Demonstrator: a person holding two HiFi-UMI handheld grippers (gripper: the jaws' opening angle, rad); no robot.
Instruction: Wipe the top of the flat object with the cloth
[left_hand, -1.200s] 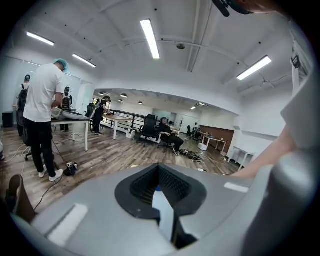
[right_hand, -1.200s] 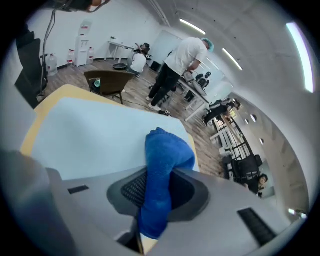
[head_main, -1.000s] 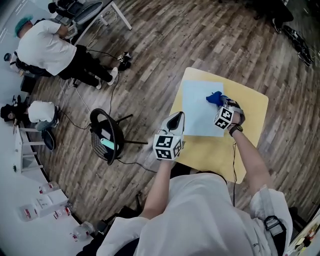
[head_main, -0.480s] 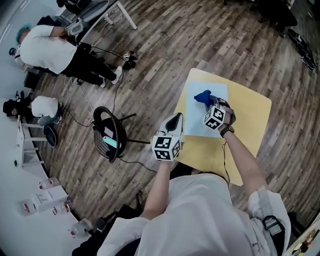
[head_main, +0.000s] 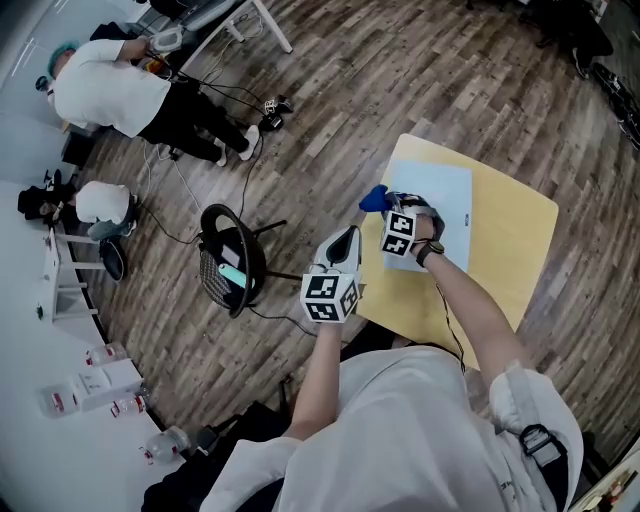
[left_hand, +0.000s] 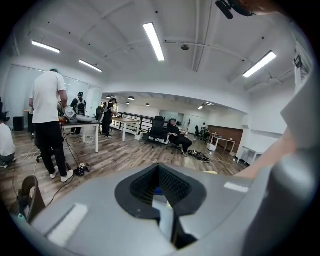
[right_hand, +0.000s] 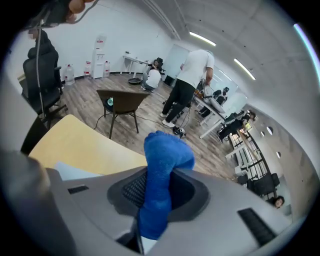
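A pale blue flat sheet (head_main: 445, 200) lies on the yellow table (head_main: 510, 240). My right gripper (head_main: 385, 205) is shut on a blue cloth (head_main: 373, 198), which sticks out past the table's left edge, just off the sheet's near-left corner. In the right gripper view the cloth (right_hand: 165, 155) stands up between the jaws of the right gripper (right_hand: 157, 192), with the sheet (right_hand: 70, 172) and the table (right_hand: 75, 142) to the left. My left gripper (head_main: 347, 243) hangs beside the table's left edge, off the sheet. In its own view the left gripper (left_hand: 160, 192) is shut with nothing in it.
A black chair (head_main: 228, 262) with cables on the floor stands left of the table; the right gripper view shows it as a brown chair (right_hand: 122, 102). A person in white (head_main: 105, 85) works at a desk at the far upper left. Bottles (head_main: 100, 385) stand at the lower left.
My right gripper has carried the cloth leftward across the sheet to the table's left edge. The left gripper has stayed about where it was.
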